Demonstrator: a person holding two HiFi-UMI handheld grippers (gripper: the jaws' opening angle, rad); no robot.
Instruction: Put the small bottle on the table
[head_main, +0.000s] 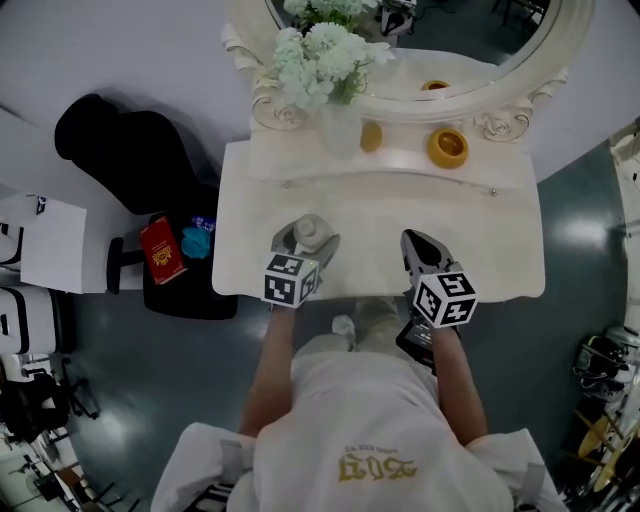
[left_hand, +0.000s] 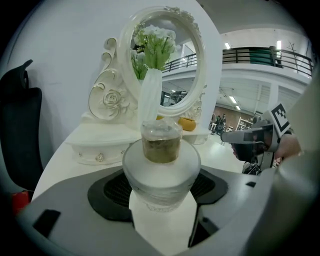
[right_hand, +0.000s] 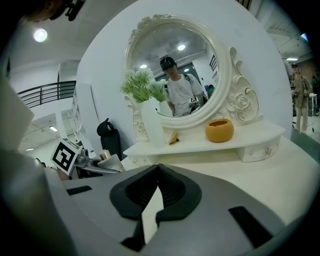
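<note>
Left gripper (head_main: 305, 238) clamps the small bottle (left_hand: 161, 167) over the table (head_main: 470, 235); next, lower it upright, then open

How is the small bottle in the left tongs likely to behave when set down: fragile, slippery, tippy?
The small bottle looks like frosted glass: probably rigid, heavyish for its size, breakable if knocked. Its smooth round wall may slip in the left tongs. Wide and squat below a narrower cap, it should probably stand steady on the table.
</note>
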